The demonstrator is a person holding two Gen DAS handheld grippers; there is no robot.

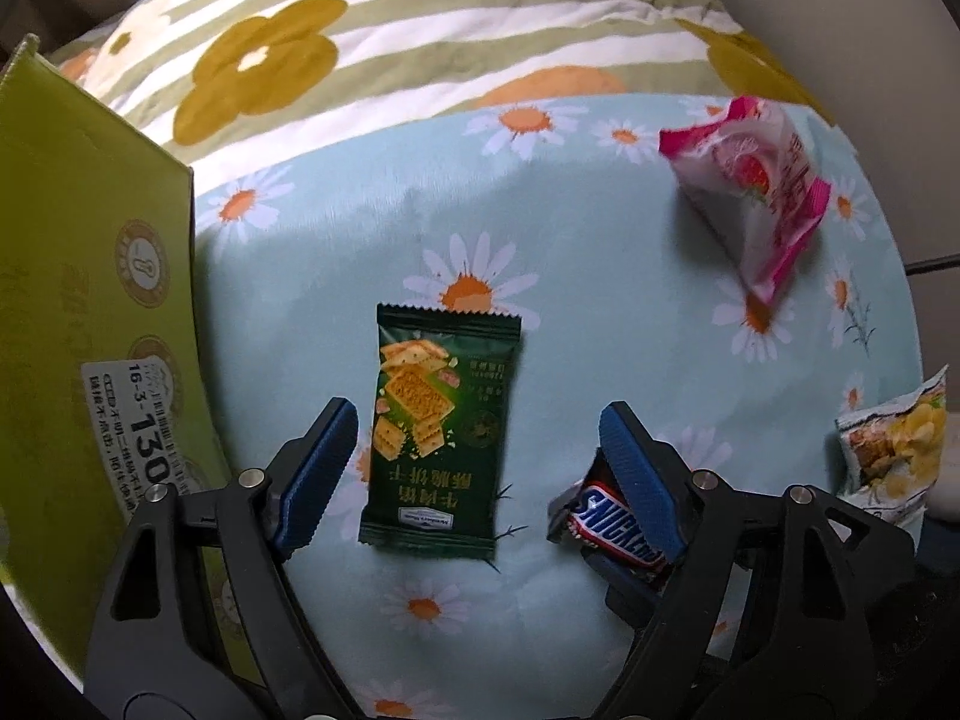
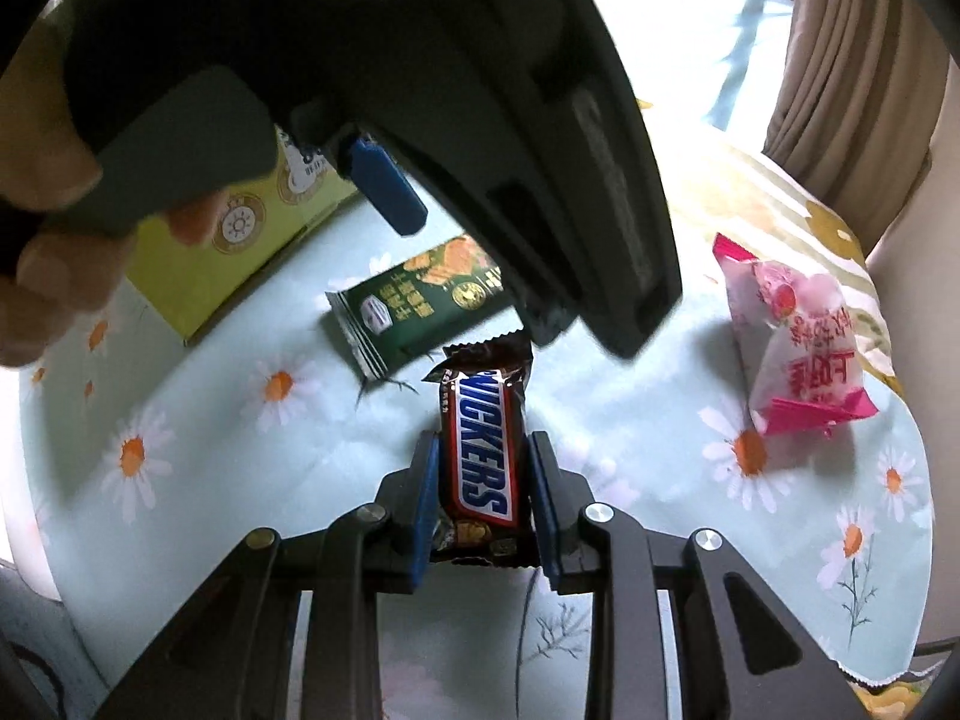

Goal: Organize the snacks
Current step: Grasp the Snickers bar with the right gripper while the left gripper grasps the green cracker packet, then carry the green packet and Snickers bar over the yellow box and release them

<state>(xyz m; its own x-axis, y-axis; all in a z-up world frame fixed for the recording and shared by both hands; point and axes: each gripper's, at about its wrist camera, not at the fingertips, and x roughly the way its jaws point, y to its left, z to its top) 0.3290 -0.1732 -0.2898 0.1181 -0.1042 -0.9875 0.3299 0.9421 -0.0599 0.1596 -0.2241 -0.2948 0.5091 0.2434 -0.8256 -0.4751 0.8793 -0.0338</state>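
down low, the right gripper point(image 2: 480, 474) pinches the snickers bar point(image 2: 480, 456) between its blue pads, on the daisy cloth point(image 2: 630, 420). beside it the left gripper point(image 1: 480, 450) hangs spread over the green cracker packet point(image 1: 441, 429). further out sit the pink packet point(image 2: 792, 342) and yellow-green box point(image 1: 78, 276).

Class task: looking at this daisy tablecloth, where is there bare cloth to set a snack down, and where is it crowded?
Free: the cloth between the green cracker packet and the pink packet. Crowded: around the Snickers bar, where both grippers meet, and beside the green box.
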